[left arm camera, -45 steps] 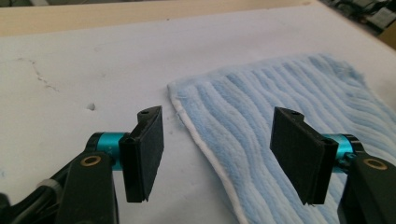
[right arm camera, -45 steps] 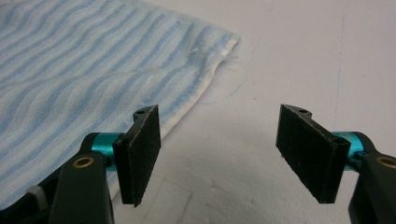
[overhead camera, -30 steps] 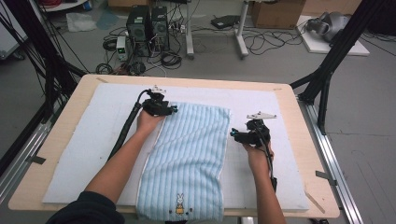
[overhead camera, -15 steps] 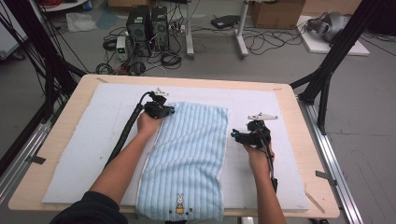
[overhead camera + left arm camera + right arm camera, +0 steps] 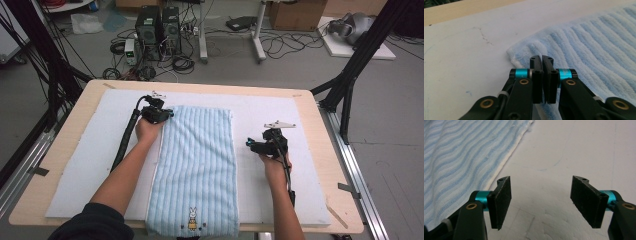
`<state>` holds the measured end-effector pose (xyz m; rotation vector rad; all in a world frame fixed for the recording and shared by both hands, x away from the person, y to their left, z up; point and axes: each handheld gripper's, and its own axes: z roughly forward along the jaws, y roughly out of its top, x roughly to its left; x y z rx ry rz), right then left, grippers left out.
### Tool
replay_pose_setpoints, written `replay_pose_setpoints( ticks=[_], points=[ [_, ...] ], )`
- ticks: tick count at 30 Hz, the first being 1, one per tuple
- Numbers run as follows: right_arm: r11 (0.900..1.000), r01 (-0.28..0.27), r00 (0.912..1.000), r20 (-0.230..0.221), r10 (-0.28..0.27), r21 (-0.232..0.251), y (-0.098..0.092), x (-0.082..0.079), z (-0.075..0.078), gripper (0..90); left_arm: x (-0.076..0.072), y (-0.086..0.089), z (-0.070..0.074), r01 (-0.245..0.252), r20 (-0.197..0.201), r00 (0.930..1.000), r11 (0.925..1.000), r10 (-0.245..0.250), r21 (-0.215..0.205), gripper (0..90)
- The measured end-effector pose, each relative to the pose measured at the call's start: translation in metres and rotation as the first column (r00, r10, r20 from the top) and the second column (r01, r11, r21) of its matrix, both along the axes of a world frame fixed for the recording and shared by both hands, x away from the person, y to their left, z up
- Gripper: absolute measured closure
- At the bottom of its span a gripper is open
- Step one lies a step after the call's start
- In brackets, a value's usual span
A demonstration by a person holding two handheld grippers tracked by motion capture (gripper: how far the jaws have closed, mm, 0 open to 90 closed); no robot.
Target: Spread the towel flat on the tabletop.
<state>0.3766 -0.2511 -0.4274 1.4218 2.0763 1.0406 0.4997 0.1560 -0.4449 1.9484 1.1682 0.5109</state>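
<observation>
- The left gripper [image 5: 543, 58] has its two black jaws pressed together on the far left corner of the towel [image 5: 196, 165]. They have just closed there, and a thin fold of cloth sits between them.
- The right gripper [image 5: 541, 200] has its jaws wide apart with nothing between them; it hovers over the white mat [image 5: 75, 165], just beside the right edge of the towel and not touching it.
- The towel is light blue terry with narrow paler stripes that run along its length, and a thin white hem at the edges.
- It lies flat and long on the mat in the middle of the wooden table [image 5: 60, 150]; its near end reaches the table's near edge.
- A small rabbit picture [image 5: 192, 220] is on the near end.
</observation>
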Motion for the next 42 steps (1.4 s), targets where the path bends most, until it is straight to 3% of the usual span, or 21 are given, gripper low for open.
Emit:
replay_pose_setpoints(
  ticks=[2, 4, 6, 10, 11, 14, 16, 19, 20, 23, 25, 27, 28, 30, 32, 34, 35, 36, 37, 42],
  points=[
    [1.000, -0.012, 0.9999, 0.004, 0.012, 0.007, 0.002, 0.002, -0.001, 35.2, -0.001, 0.003, 0.001, -0.016, -0.009, 0.9998, 0.9998, 0.016, -0.015, 58.9],
    [1.000, -0.021, 0.9998, 0.004, 0.021, 0.010, 0.004, 0.004, -0.002, 36.5, -0.004, 0.007, 0.003, -0.029, 0.005, 0.9996, 0.9989, 0.029, -0.036, 51.4],
    [0.999, -0.028, 0.9996, -0.001, 0.029, 0.024, 0.006, 0.008, -0.005, 40.2, -0.005, 0.011, 0.005, -0.030, -0.016, 0.9994, 0.9980, 0.029, -0.056, 44.7],
    [0.997, -0.061, 0.9981, -0.006, 0.062, 0.037, 0.015, 0.020, -0.007, 52.3, -0.012, 0.021, 0.008, -0.018, -0.026, 0.9996, 0.9936, 0.015, -0.111, 42.3],
    [0.997, -0.073, 0.9972, -0.012, 0.074, 0.036, 0.018, 0.023, -0.008, 56.1, -0.014, 0.024, 0.009, -0.018, -0.029, 0.9995, 0.9895, 0.014, -0.143, 42.6],
    [0.992, -0.117, 0.9931, -0.008, 0.117, 0.043, 0.034, 0.035, -0.007, 61.8, -0.019, 0.032, 0.008, -0.006, -0.028, 0.9996, 0.9850, 0.001, -0.173, 42.6],
    [0.992, -0.123, 0.9923, -0.017, 0.123, 0.014, 0.047, 0.046, -0.010, 61.3, -0.021, 0.035, 0.007, 0.004, -0.042, 0.9991, 0.9857, -0.011, -0.168, 42.9],
    [0.994, -0.113, 0.9923, -0.051, 0.113, 0.006, 0.057, 0.058, -0.017, 61.8, -0.024, 0.038, 0.007, 0.011, -0.034, 0.9993, 0.9840, -0.017, -0.178, 45.5],
    [0.993, -0.114, 0.9916, -0.061, 0.114, 0.002, 0.060, 0.060, -0.019, 65.0, -0.024, 0.039, 0.007, 0.012, -0.037, 0.9991, 0.9838, -0.019, -0.179, 46.3],
    [0.995, -0.100, 0.9936, -0.054, 0.099, -0.017, 0.059, 0.063, -0.019, 85.9, -0.026, 0.039, 0.005, 0.024, -0.043, 0.9985, 0.9831, -0.032, -0.182, 50.2],
    [0.995, -0.076, 0.9965, -0.039, 0.074, -0.067, 0.059, 0.064, -0.017, 87.3, -0.027, 0.037, 0.004, 0.029, -0.049, 0.9980, 0.9843, -0.038, -0.174, 51.6],
    [0.995, -0.046, 0.9988, -0.023, 0.044, -0.093, 0.060, 0.065, -0.018, 87.1, -0.027, 0.033, 0.002, 0.036, -0.057, 0.9973, 0.9854, -0.046, -0.166, 52.0],
    [0.997, -0.041, 0.9989, -0.025, 0.039, -0.066, 0.060, 0.065, -0.019, 84.0, -0.027, 0.031, 0.001, 0.040, -0.058, 0.9970, 0.9858, -0.051, -0.163, 51.9],
    [0.999, -0.036, 0.9990, -0.027, 0.035, -0.036, 0.059, 0.065, -0.019, 69.6, -0.028, 0.023, -0.001, 0.057, -0.052, 0.9965, 0.9868, -0.065, -0.152, 51.2],
    [0.999, -0.036, 0.9991, -0.021, 0.036, -0.022, 0.057, 0.063, -0.017, 67.5, -0.029, 0.016, -0.002, 0.067, -0.042, 0.9965, 0.9909, -0.072, -0.116, 50.3],
    [0.999, -0.036, 0.9994, -0.006, 0.035, -0.020, 0.054, 0.059, -0.014, 64.7, -0.030, 0.008, -0.006, 0.072, -0.024, 0.9970, 0.9969, -0.073, -0.031, 61.0],
    [0.999, -0.038, 0.9993, -0.002, 0.038, -0.018, 0.052, 0.056, -0.013, 63.7, -0.030, 0.006, -0.006, 0.066, -0.005, 0.9978, 0.9977, -0.066, -0.015, 70.2],
    [0.999, -0.046, 0.9990, -0.002, 0.046, -0.016, 0.050, 0.054, -0.012, 63.2, -0.029, 0.006, -0.006, 0.067, -0.009, 0.9977, 0.9975, -0.067, -0.024, 81.2],
    [0.999, -0.045, 0.9990, 0.000, 0.045, -0.020, 0.049, 0.052, -0.011, 63.0, -0.028, 0.006, -0.006, 0.044, -0.006, 0.9990, 0.9989, -0.044, -0.019, 85.4],
    [0.999, -0.036, 0.9991, 0.020, 0.036, -0.011, 0.039, 0.042, -0.009, 62.2, -0.023, 0.012, -0.007, -0.070, -0.010, 0.9975, 0.9962, 0.070, -0.052, 86.0]
  ],
)
